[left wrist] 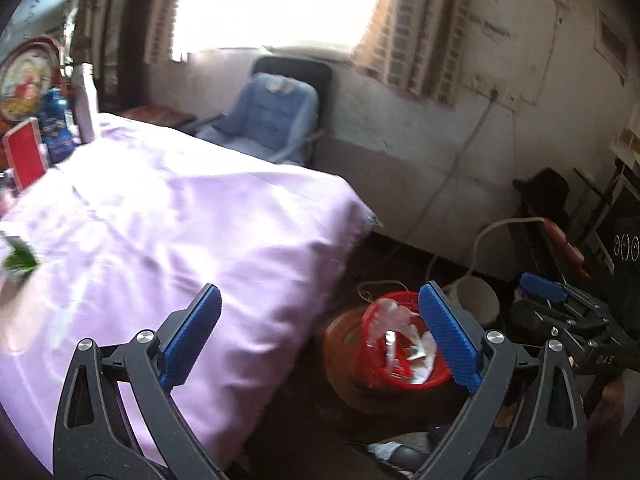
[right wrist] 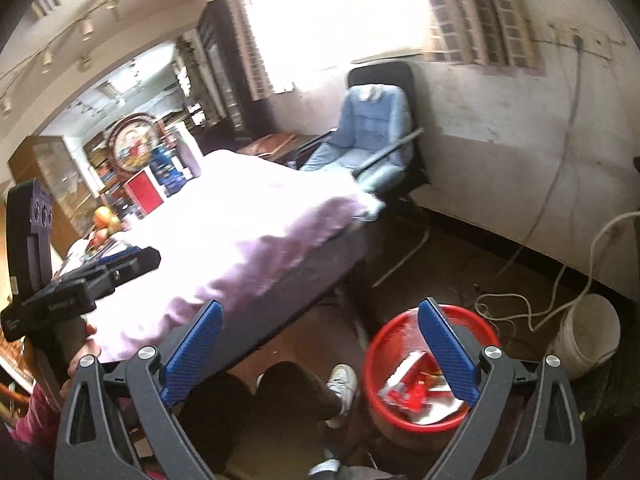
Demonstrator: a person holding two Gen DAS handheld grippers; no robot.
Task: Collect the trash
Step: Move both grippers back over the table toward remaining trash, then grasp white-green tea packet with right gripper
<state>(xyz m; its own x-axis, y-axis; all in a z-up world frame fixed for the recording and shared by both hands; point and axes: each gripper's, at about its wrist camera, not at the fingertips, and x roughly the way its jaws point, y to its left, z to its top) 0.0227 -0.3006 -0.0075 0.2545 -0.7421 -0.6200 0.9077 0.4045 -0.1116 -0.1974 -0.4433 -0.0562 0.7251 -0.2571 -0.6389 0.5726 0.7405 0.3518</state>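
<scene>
A red trash basket (left wrist: 376, 316) with wrappers and plastic inside stands on the floor beside the table; it also shows in the right wrist view (right wrist: 384, 344). My left gripper (left wrist: 320, 332) is open and empty, above the table's corner and the basket. My right gripper (right wrist: 320, 344) is open and empty, above the floor next to the basket. The right gripper's body shows at the right of the left wrist view (left wrist: 568, 308). A green and white piece of trash (left wrist: 18, 258) lies blurred on the pink tablecloth (left wrist: 180, 220) at the far left.
A blue chair (right wrist: 368, 136) stands behind the table by the window. A white bucket (right wrist: 588, 336) and loose cords lie on the floor at the right. Bottles, a red box (left wrist: 26, 154) and a round picture stand at the table's far end. The person's shoe (right wrist: 342, 380) is near the basket.
</scene>
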